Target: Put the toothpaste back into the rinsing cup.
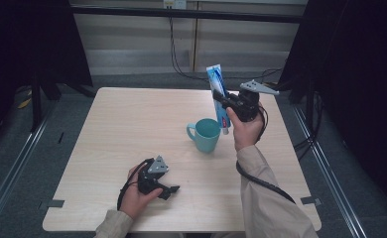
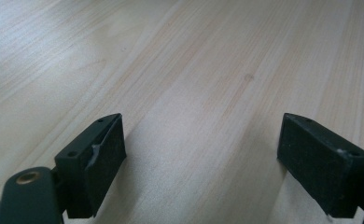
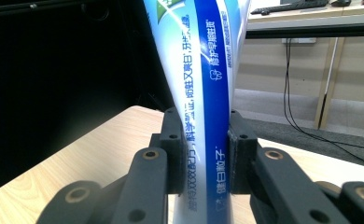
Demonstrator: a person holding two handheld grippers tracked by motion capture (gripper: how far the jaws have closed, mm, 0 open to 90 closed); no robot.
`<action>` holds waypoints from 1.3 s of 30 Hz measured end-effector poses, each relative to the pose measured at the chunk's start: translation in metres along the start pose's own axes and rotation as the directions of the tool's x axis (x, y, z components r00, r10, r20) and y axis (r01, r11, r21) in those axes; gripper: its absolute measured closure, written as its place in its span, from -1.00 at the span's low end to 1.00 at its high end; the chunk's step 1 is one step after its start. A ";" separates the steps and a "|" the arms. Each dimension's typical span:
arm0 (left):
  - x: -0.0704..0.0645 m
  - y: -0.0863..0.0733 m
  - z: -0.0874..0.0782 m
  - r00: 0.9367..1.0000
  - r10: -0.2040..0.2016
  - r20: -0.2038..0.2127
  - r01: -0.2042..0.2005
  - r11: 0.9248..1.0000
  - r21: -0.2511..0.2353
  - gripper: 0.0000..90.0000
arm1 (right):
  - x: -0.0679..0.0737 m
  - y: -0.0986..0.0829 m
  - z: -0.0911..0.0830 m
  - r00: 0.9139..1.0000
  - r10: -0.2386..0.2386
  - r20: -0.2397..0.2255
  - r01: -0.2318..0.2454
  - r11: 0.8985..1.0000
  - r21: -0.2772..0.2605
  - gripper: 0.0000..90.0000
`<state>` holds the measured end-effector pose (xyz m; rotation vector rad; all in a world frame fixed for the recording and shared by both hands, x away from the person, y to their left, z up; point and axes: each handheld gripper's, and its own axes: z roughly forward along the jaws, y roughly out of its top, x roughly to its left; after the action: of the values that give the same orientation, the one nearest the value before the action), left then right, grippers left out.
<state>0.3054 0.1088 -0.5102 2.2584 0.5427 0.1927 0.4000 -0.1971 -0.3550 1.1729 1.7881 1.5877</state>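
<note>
High view: my right gripper (image 1: 220, 101) is raised above the far right part of the table (image 1: 112, 129), its jaws closed on a tube (image 1: 218, 91) of toothpaste. The tube stands nearly upright in the jaws, its flat crimped end above them and its white cap end below them. A teal mug (image 1: 206, 134) stands on the table just below and slightly left of this gripper, handle pointing left; the cap end of the tube hangs at the mug's right rim, and I cannot tell whether it touches. My left gripper (image 1: 171, 191) rests low at the near left part of the table, well apart from the mug and the tube, with nothing between its jaws. Left gripper view: my jaws stand wide apart, one at each lower corner, holding nothing. Bare wood of the table (image 2: 194, 70) lies ahead of them and between them. Right gripper view: my jaws are pressed against both sides of the tube (image 3: 203, 93), which rises straight up out of the grip and widens toward the top. It carries a blue stripe and printed text running lengthwise. The table edge (image 3: 77, 149) lies below and beyond the jaws, with a dark curtain to the left.
</note>
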 end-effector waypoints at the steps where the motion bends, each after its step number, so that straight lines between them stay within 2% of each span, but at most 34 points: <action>1: 0.000 0.000 0.000 1.000 0.000 0.001 0.000 1.000 0.000 -0.67 | 0.000 0.000 0.001 1.000 -0.001 0.001 0.001 1.000 0.002 0.63; 18: 0.000 0.000 0.000 1.000 0.003 0.001 -0.003 1.000 0.002 -0.67 | 0.002 0.000 0.013 1.000 -0.006 -0.017 0.006 1.000 0.004 0.63; 39: 0.000 0.000 0.000 1.000 0.000 0.003 0.000 1.000 -0.001 -0.67 | -0.002 -0.006 0.025 1.000 0.004 -0.012 -0.004 1.000 0.003 0.62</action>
<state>0.3056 0.1089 -0.5103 2.2575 0.5411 0.1900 0.4196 -0.1841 -0.3666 1.1719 1.7970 1.5983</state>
